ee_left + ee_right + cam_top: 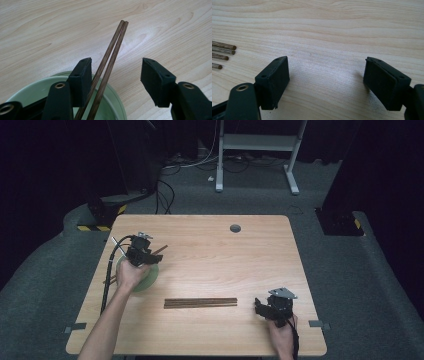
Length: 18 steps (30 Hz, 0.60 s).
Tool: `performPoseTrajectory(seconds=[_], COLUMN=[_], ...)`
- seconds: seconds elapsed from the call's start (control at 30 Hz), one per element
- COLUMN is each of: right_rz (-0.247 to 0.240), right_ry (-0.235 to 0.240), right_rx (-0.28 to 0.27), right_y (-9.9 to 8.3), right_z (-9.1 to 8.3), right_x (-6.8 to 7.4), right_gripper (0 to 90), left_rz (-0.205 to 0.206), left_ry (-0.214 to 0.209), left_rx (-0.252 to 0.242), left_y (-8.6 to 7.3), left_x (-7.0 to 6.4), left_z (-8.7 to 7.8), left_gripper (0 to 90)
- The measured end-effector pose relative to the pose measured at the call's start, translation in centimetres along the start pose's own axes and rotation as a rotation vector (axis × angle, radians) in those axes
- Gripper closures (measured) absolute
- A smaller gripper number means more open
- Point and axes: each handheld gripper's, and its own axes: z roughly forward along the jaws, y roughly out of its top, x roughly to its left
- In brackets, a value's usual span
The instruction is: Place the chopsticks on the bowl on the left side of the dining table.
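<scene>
The left gripper [141,251] hovers over the green bowl [150,279] near the tabletop's left edge, jaws apart around a pair of chopsticks [110,56] resting in the bowl, seemingly untouched; the right gripper [265,307], jaws apart, sits near the front right corner beside four more chopsticks [200,303].

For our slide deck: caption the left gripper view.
Open left gripper over a green bowl, two chopsticks resting across its rim.

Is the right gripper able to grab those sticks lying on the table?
Probably yes. The right gripper is open, and bare table lies between it and the near ends of the sticks. Nothing blocks the way.
</scene>
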Motion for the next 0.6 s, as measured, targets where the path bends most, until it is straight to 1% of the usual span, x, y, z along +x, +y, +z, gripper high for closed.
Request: performPoseTrajectory(seconds=[0.47,0.6], right_rz=[0.0,0.0], right_ry=[0.0,0.0], right_rx=[0.0,0.0], right_y=[0.0,0.0], right_z=[0.0,0.0], right_x=[0.0,0.0], right_gripper=[20.4,20.4], left_rz=[0.03,0.028], left_ry=[-0.015,-0.019], left_rx=[0.0,0.0], left_y=[-0.15,-0.45], left_x=[-0.71,-0.64], left_z=[-0.54,-0.58], left_gripper=[42.4,42.3])
